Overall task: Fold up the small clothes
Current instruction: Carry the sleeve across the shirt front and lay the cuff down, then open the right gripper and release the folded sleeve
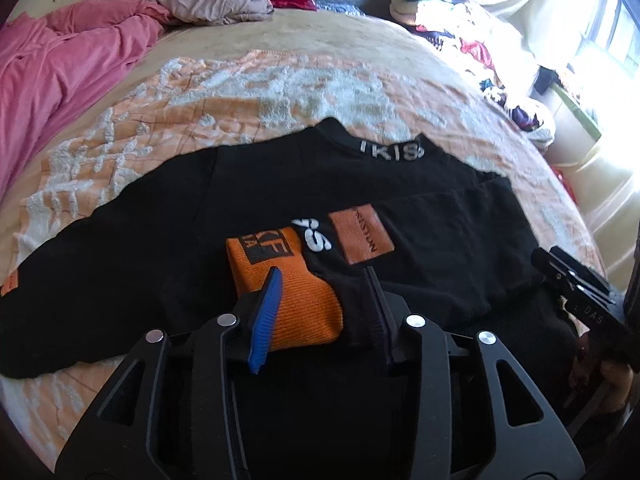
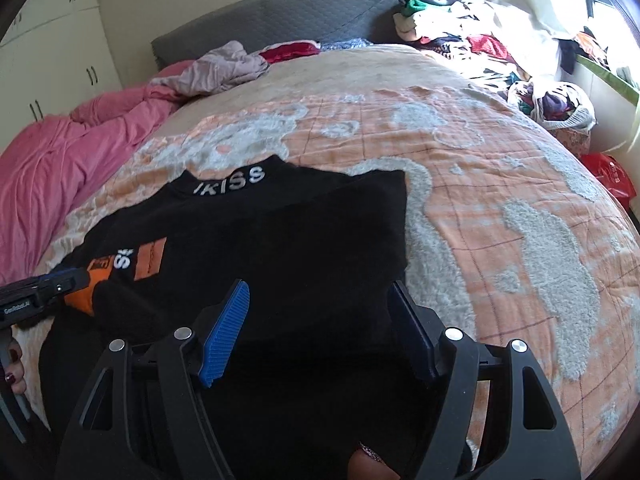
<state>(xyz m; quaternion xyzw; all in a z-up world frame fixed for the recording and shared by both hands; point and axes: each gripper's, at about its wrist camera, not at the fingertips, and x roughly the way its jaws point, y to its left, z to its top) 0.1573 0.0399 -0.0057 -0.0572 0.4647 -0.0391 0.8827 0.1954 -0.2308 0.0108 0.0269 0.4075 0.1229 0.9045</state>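
A small black top (image 1: 280,184) lies spread on a bed, on an orange and white blanket (image 1: 248,92), its lettered collar (image 1: 392,148) pointing toward the headboard. One sleeve is folded across the chest, so its orange cuff (image 1: 288,292) rests on the front beside an orange patch (image 1: 366,236). The other sleeve stretches out flat to the left in the left gripper's view.

The left gripper (image 1: 324,280) hovers over the folded cuff with its jaws partly spread; the cuff sits between them, and the pads do not appear to press it. The right gripper (image 2: 320,292) hangs above the other side of the top, jaws spread wide and holding nothing.

The fabric looks soft, light and limp, likely to sag and wrinkle rather than hold a crease. The ribbed cuff and the hem look like the firmest places to pinch. A pink quilt (image 1: 60,64) lies bunched far off.
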